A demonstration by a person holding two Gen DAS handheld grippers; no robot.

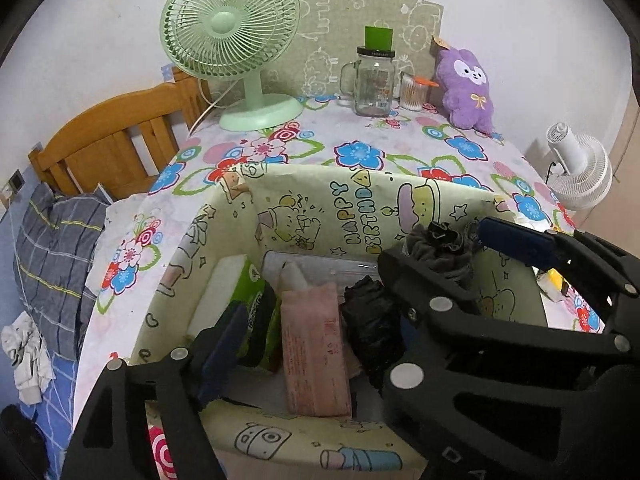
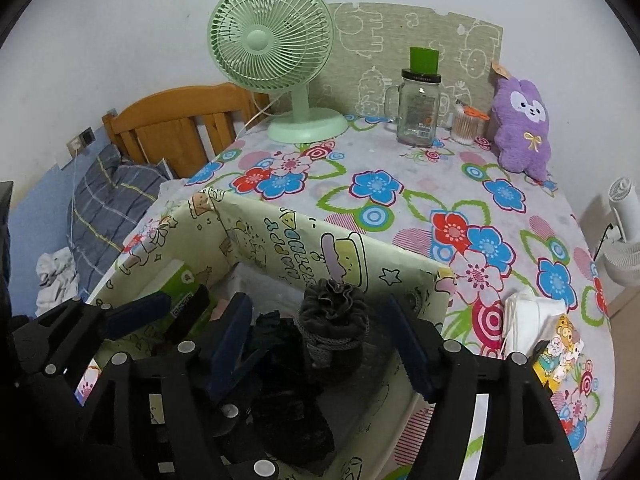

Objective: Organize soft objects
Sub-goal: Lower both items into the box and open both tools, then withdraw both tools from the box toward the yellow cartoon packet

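Note:
A yellow "Happy Birthday" storage box [image 1: 320, 208] stands on the floral table. Inside lie a green wipes pack [image 1: 256, 300], a pink tissue pack [image 1: 314, 344] and black rolled cloth [image 1: 370, 320]. A rolled grey sock [image 2: 334, 332] stands upright in the box [image 2: 280, 236] between the fingers of my right gripper [image 2: 324, 344], which is open around it without touching. The right gripper [image 1: 452, 252] also shows in the left wrist view, over the box's right side. My left gripper [image 1: 304, 344] is open above the box, holding nothing. A purple plush [image 1: 466, 90] sits at the back right.
A green desk fan [image 1: 230, 32], a glass jar [image 1: 374, 82] with a green cup on top, and a cotton swab pot [image 1: 412, 92] stand along the back. A white cloth bundle [image 2: 528, 320] and a cartoon packet [image 2: 560, 352] lie right of the box. A bed is on the left.

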